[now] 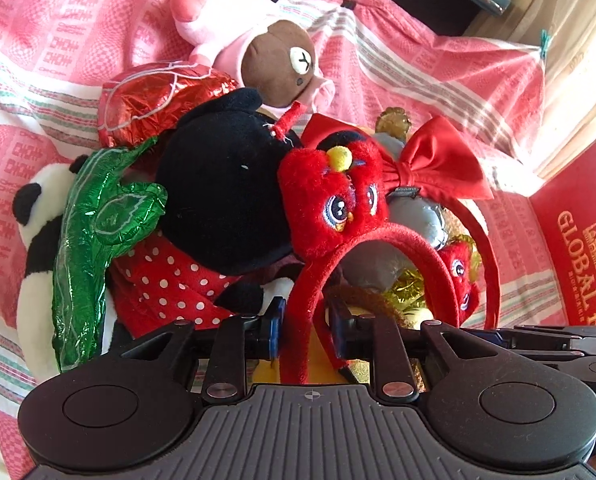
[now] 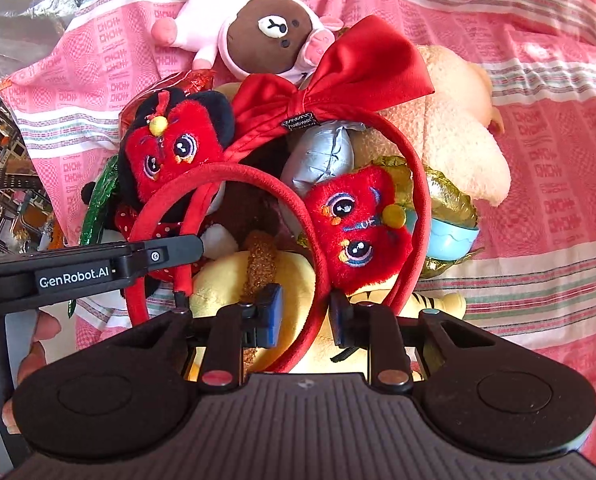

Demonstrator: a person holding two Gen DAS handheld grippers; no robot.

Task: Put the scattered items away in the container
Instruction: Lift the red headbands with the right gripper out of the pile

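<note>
A red plush headband [image 1: 330, 248] with two red big-eyed faces lies on a heap of toys. Its band passes between the jaws of my left gripper [image 1: 305, 326] and, at the other end, between the jaws of my right gripper [image 2: 305, 314]. Both stand a little apart with the band [image 2: 318, 256] in the gap; contact is unclear. A second headband with a red satin bow [image 2: 362, 60] lies across the heap. Under them are a black mouse plush [image 1: 221, 188] in a dotted dress, a yellow tiger plush [image 2: 293, 280] and foil balloons [image 1: 97, 232]. No container is visible.
A brown bear in a pink suit [image 2: 257, 36] lies behind the heap on the pink patterned cloth [image 2: 538, 140]. A cream plush [image 2: 454, 128] is at the right. The left gripper's body [image 2: 97, 268] crosses the right view. A red box [image 1: 578, 240] lies at the right.
</note>
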